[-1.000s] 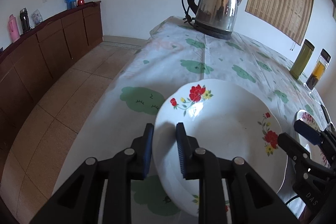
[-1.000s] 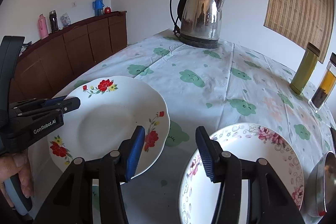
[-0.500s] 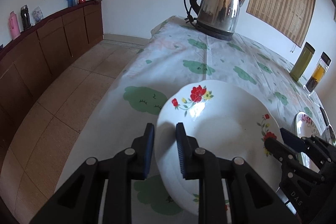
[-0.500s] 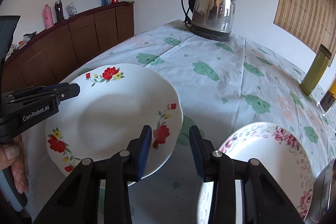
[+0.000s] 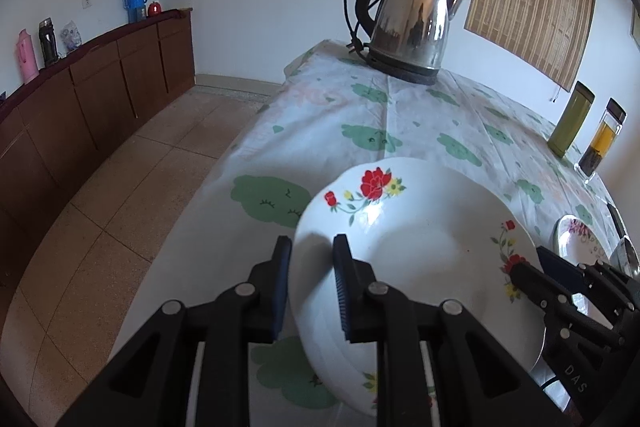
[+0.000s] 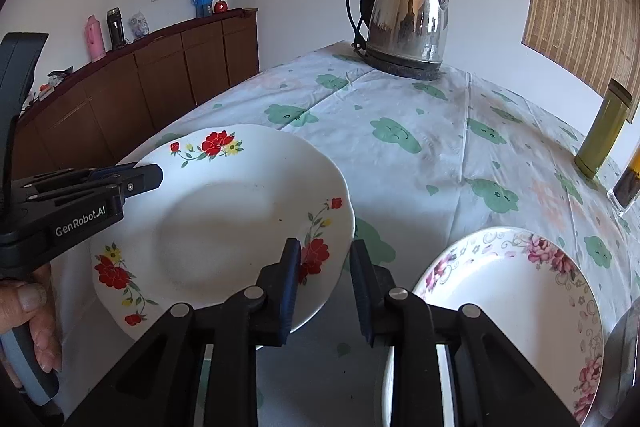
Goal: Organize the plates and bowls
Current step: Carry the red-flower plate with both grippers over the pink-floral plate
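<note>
The left gripper [image 5: 308,267] has its two fingers clamped on the near-left rim of the red-flowered plate [image 5: 420,239], one blue pad under the edge and one on top, holding it tilted and lifted off the tablecloth [image 5: 400,123] near the table's left edge. From the right wrist view the same plate [image 6: 224,219] hangs above the cloth with a shadow beneath it. The right gripper [image 6: 325,267] has its fingers apart, straddling the plate's right rim beside the red blossom: the left pad overlaps the rim, the right one stands outside it, and I cannot tell whether either touches yet. Just to the right, flat on the table, lies the pink-flowered plate [image 6: 516,291], with a metal bowl [image 6: 624,347] partly visible at the frame's edge beyond it. A steel kettle [image 6: 408,27] stands at the far end of the table, and a green tumbler [image 6: 604,131] and a tea bottle [image 5: 602,139] stand along the right side. A brown sideboard [image 5: 92,99] runs along the left wall.
</note>
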{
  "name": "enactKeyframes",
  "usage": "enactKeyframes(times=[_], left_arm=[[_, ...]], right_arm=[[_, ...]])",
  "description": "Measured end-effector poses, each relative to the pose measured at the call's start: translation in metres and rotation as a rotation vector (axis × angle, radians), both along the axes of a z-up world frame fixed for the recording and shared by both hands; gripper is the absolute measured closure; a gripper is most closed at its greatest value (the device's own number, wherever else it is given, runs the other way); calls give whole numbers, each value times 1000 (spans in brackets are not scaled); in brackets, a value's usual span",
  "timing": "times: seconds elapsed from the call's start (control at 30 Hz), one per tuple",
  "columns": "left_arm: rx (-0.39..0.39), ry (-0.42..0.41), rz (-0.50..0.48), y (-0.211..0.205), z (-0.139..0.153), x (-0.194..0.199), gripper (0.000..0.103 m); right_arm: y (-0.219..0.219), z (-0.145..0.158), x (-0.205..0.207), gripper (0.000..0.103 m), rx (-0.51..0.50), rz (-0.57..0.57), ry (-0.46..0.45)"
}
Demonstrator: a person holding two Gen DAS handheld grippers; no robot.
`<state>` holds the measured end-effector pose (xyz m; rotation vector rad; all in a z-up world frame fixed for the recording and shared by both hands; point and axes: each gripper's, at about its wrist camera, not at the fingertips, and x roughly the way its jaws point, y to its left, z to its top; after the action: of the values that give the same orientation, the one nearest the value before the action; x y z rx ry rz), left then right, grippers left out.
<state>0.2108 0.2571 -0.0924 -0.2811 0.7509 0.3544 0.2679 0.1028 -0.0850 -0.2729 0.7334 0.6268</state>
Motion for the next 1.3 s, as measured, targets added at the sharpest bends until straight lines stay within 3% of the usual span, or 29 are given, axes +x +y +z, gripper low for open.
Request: enactKeyframes(times=[0.47, 0.97, 1.3], left_arm=[[23, -102, -58, -22, 22, -6, 85], [83, -135, -137, -77, 39, -5, 85], [90, -143, -171, -112, 48, 0, 85]], right_arm=[[-27, 28, -17, 77, 35, -47, -84], [-77, 47, -23, 77, 62, -140, -144], [-115, 45, -26, 77, 83, -171, -135]])
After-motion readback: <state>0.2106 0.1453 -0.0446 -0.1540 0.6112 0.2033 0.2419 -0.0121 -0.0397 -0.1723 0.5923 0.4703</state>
